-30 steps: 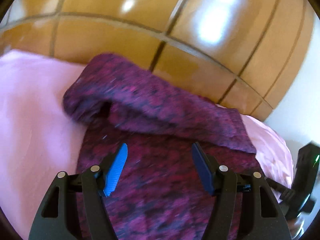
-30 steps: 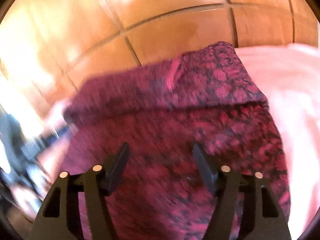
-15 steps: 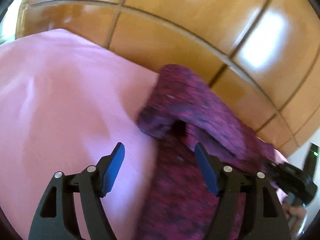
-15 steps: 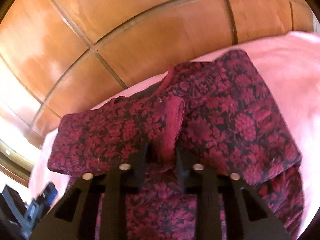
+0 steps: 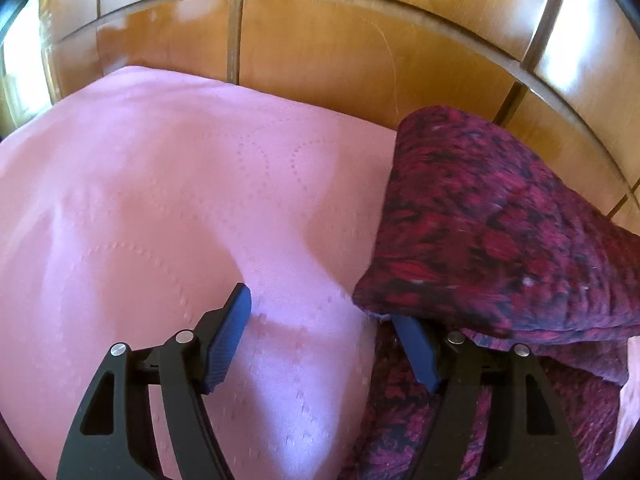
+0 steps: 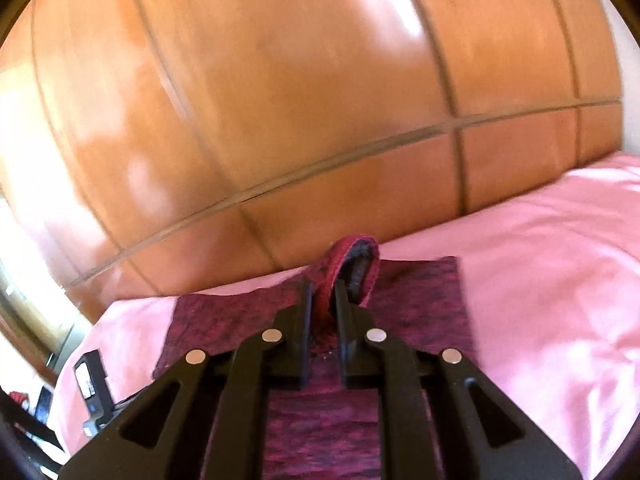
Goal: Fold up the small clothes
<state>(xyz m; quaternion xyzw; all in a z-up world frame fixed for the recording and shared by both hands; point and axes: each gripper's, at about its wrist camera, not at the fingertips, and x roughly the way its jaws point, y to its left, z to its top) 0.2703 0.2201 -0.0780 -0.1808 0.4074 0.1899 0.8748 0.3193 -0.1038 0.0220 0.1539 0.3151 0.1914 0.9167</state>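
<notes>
R hand-held gripper (image 6: 322, 304) pinches garment (image 6: 416, 300) hem; L view shows L hand-held gripper (image 5: 320, 320) spread.

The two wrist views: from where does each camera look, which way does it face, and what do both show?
Left wrist: sits behind the open left hand-held gripper, facing the pink bedcover and wooden panelling; dark red garment at right.
Right wrist: sits behind the right hand-held gripper, shut on the garment's trimmed edge, facing the panelling.
Shared: garment, bedcover, panelling. No hands visible.
</notes>
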